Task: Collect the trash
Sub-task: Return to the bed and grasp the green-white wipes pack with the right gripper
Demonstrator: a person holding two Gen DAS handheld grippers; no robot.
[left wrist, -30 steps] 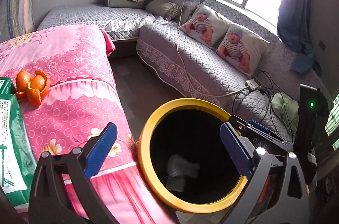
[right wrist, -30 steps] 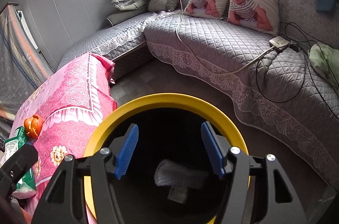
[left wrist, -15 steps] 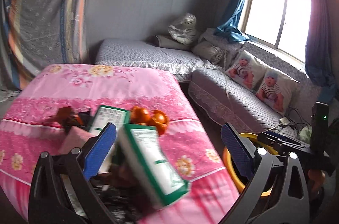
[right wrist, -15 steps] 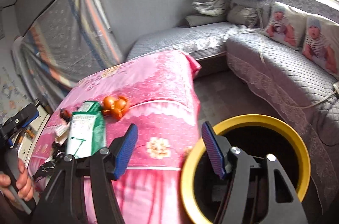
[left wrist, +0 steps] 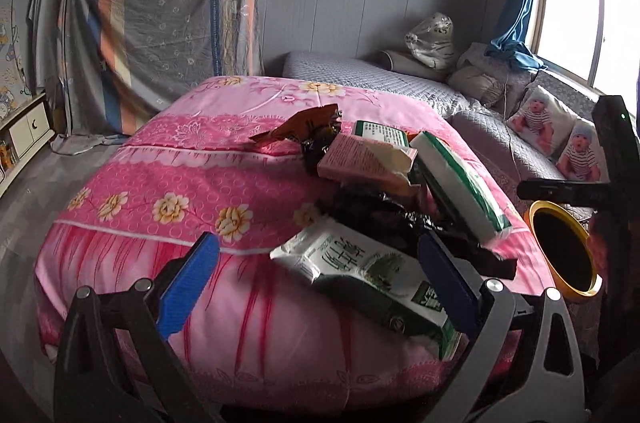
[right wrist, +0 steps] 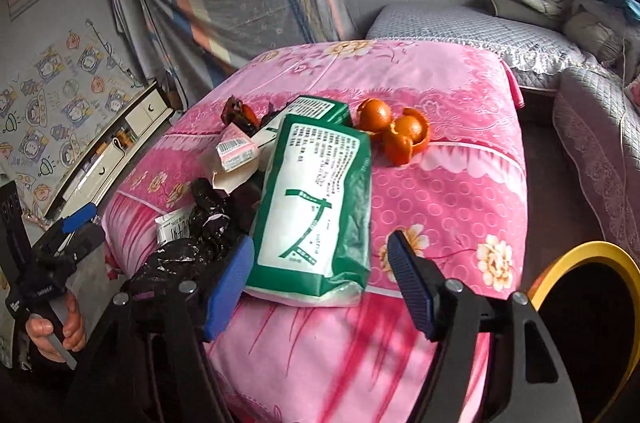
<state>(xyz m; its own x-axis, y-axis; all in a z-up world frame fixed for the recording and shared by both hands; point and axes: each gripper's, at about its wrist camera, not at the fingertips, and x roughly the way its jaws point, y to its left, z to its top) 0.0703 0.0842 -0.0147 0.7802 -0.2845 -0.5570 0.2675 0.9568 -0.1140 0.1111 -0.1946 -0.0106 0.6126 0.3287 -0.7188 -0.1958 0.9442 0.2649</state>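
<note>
Trash lies on the pink quilt (left wrist: 192, 191): a green-and-white tissue pack (right wrist: 316, 199), a second such pack (left wrist: 372, 279), a pink carton (left wrist: 364, 163), a crumpled black bag (right wrist: 192, 235), an orange wrapper (left wrist: 304, 127) and orange peels (right wrist: 396, 131). The yellow-rimmed black bin (left wrist: 560, 251) stands at the quilt's right; it also shows in the right wrist view (right wrist: 588, 307). My left gripper (left wrist: 316, 291) is open and empty, just short of the near pack. My right gripper (right wrist: 320, 287) is open and empty in front of the big pack.
A grey quilted sofa (left wrist: 400, 79) with baby-print cushions (left wrist: 560, 131) runs along the back and right. A striped cloth (left wrist: 160, 15) hangs at the back left. A low white cabinet (right wrist: 120, 135) stands at the left.
Both grippers have swung left, away from over the bin, and now face the trash on the pink quilt. Both stay open and empty.
</note>
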